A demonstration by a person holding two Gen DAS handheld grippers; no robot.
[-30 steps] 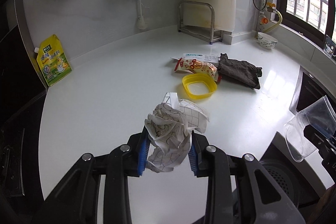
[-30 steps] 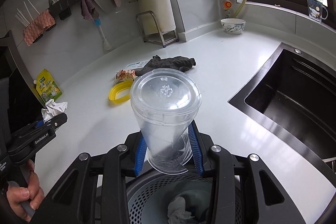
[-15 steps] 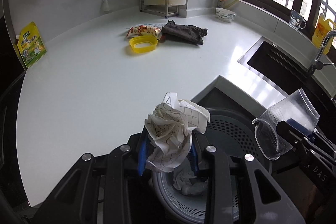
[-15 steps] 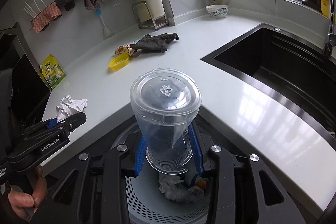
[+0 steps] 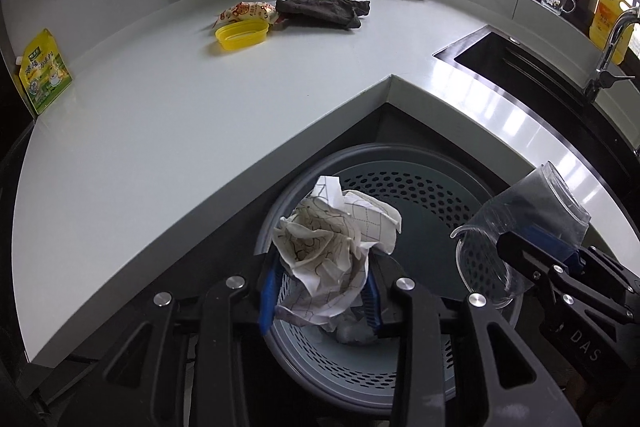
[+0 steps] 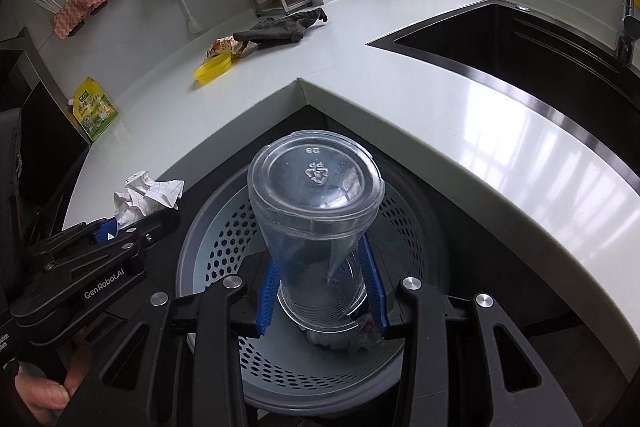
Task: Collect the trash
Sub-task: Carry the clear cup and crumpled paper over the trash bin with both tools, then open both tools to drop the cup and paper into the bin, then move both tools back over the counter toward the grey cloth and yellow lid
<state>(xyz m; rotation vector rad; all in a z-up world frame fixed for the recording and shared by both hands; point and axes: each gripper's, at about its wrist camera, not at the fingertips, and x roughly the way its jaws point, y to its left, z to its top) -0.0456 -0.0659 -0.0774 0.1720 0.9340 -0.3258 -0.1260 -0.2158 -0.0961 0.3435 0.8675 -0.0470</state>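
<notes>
1. Two grippers hang over a round perforated bin [image 5: 424,187] tucked below the inner corner of a white counter [image 5: 160,115], in the lower half of both views.
2. The left gripper [image 5: 318,291] has a crumpled ball of paper [image 5: 336,251] between its blue pads; the jaws have just been easing apart, and the paper sits over the bin's left side.
3. The right gripper [image 6: 322,293] clamps a clear plastic cup [image 6: 316,211] near its mouth, base toward the camera, above the bin's centre.
4. More crumpled rubbish lies at the bottom of the bin.
5. At the upper centre of the left view, a yellow lid [image 5: 242,34], a snack packet [image 5: 246,13] and a dark cloth [image 5: 324,11] lie together on the counter.
</notes>
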